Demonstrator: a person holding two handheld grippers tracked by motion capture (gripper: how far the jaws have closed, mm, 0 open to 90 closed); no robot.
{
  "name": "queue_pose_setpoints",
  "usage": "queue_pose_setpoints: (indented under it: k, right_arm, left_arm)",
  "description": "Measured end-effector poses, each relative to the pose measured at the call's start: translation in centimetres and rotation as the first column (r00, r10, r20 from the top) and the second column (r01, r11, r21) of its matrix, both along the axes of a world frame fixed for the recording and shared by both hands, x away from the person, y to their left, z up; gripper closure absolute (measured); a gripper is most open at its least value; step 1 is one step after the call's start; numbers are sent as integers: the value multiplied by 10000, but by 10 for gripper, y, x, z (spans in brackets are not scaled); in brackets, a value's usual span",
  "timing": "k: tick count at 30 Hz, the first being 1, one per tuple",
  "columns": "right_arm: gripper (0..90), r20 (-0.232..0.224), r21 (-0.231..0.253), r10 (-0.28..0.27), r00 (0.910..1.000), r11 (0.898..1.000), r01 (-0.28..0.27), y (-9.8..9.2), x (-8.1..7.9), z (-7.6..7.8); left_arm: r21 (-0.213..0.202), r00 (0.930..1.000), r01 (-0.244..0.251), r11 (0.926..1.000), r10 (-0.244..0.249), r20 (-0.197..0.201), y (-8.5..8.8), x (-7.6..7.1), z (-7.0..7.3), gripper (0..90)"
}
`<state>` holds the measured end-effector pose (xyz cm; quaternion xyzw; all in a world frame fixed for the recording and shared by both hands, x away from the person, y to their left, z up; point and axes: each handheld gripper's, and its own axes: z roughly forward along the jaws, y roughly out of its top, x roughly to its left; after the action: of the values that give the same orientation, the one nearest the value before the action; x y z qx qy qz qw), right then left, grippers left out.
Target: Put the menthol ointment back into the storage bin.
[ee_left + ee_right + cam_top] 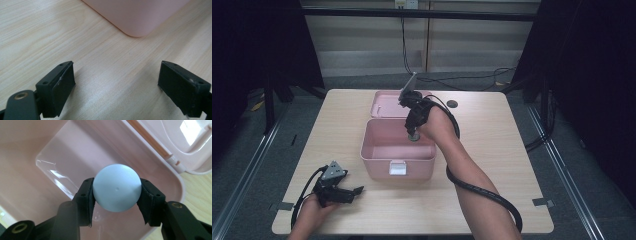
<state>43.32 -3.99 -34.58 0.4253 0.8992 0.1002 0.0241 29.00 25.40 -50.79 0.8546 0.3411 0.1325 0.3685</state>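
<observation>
- Pale-blue ball (116, 190) is clamped between the right gripper (414, 134) jaws, held over the open pink box (377, 159) at frame centre.
- Left gripper (117, 87), lower left, is spread wide and empty.
- Lowering and release are judged next.

Pale pink storage box (382, 147) with a matching pink open lid (387, 104), a white latch (397, 168) on its front. Pale blue ball (116, 187), plain and smooth, between black jaws. Light wood-grain table (492, 145); grey floor (242, 150), black curtains (592, 60).
</observation>
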Motion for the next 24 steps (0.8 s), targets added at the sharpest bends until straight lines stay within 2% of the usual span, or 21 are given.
queue_pose_setpoints:
  k: [7,9,24]
  right_arm:
    - [511,-19,-75,-341,9994,9994,341,-1,5,-13]
    - [511,-110,-225,-419,9991,9989,416,-2,7,-21]
    - [511,-163,-502,-588,9981,9971,579,8,12,-45]
  left_arm:
    - [-1,10000,19,10000,-19,-11,0,0,0,131]
    - [2,10000,17,10000,-17,-9,0,0,0,131]
    - [73,10000,15,10000,-15,33,0,0,0,127]
